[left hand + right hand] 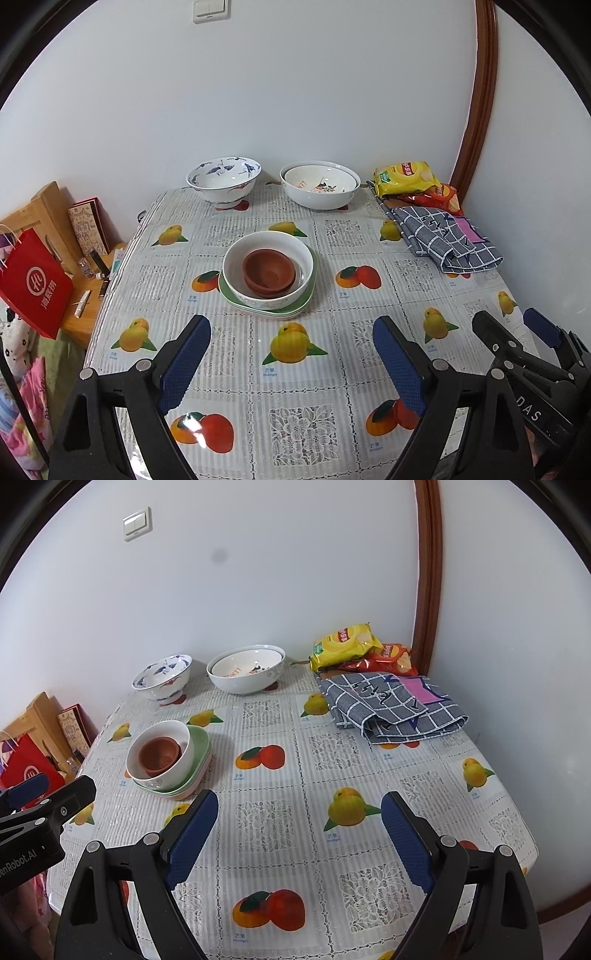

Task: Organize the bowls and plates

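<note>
A stack stands mid-table: brown bowls (269,272) inside a white bowl (236,275) on green plates (310,293); it also shows in the right wrist view (166,760). A blue-patterned bowl (223,182) and two nested white bowls (319,184) stand at the far edge. My left gripper (291,354) is open and empty, just in front of the stack. My right gripper (299,830) is open and empty, to the right of the stack; it also shows in the left wrist view (517,332).
A folded checked cloth (448,236) and snack bags (406,179) lie at the far right. The fruit-print tablecloth (295,413) covers the table. A red bag (35,284) and a wooden side table (85,314) stand to the left. A wall is behind.
</note>
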`<state>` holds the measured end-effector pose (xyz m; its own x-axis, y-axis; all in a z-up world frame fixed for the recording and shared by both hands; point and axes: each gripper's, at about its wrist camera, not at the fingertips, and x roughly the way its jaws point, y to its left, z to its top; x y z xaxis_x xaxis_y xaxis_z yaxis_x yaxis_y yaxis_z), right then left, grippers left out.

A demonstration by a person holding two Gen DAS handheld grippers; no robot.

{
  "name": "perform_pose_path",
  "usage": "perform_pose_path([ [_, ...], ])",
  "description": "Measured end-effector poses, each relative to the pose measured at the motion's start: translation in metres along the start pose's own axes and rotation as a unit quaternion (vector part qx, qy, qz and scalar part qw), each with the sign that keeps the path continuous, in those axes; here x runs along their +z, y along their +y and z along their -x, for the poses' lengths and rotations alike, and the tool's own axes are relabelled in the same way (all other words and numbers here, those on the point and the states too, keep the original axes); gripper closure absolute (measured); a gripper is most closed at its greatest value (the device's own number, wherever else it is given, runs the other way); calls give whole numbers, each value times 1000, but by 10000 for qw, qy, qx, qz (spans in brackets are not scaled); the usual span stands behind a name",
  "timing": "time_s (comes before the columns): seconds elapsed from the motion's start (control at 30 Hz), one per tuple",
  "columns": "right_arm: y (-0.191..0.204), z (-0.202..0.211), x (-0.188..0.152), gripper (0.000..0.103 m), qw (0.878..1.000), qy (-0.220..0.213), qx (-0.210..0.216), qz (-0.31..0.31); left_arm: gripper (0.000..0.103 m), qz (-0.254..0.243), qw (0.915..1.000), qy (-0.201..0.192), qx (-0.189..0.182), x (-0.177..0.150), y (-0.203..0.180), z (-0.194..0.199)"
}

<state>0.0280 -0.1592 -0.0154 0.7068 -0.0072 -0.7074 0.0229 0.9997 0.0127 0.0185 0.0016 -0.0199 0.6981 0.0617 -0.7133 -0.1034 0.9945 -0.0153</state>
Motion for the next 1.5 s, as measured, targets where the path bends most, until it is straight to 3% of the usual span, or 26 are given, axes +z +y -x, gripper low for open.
perform_pose_path([
  [1.5,-1,10,0,14,9999,-119,79,-27,14,-3,10000,14,27,-1,-1,1],
])
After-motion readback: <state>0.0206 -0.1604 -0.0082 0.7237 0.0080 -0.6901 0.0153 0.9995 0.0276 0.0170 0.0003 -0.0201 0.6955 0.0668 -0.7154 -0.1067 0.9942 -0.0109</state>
